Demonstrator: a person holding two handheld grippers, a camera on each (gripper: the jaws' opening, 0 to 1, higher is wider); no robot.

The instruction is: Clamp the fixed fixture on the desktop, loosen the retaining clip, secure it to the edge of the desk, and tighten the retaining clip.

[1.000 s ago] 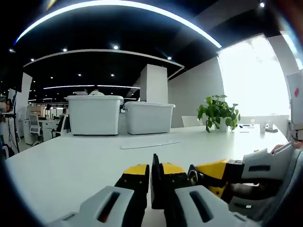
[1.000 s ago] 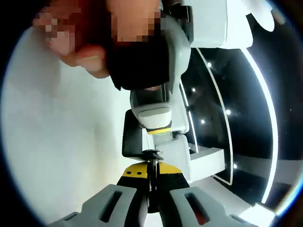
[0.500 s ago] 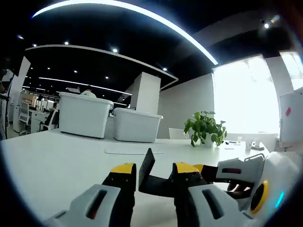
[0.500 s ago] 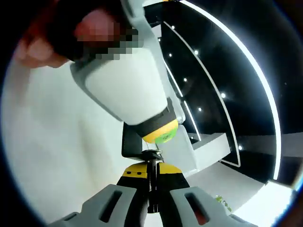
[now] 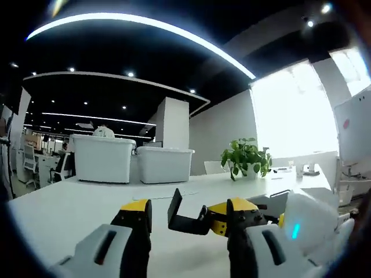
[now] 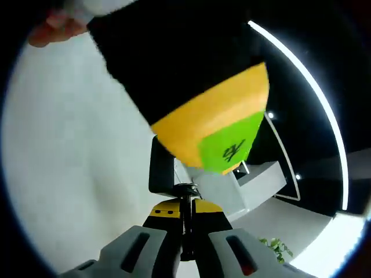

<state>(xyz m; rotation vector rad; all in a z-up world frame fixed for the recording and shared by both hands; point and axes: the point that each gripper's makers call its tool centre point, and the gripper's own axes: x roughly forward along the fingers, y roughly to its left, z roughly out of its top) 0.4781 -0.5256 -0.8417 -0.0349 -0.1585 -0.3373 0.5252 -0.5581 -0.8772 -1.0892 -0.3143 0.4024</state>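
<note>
My left tongs [image 5: 188, 217] stand spread, yellow tips well apart, with the black bracket [image 5: 184, 213] hanging in the gap and neither tip pressing it, so I read them as released. The right tongs [image 6: 184, 223] are clenched on the bracket's screw [image 6: 184, 205], its threaded shaft running straight up between the closed tips to the black plate [image 6: 157, 171] above. That grip makes sense to me: one side pinches the screw so the clip can be turned loose while the other is free to re-take the body. In the left gripper view the right tongs come in from the right, holding the bracket just above the white worktop [image 5: 64, 202]. Farther back stand two white bins [image 5: 130, 164] and a potted plant [image 5: 246, 157]. I judge the bracket not yet at the worktop edge.
</note>
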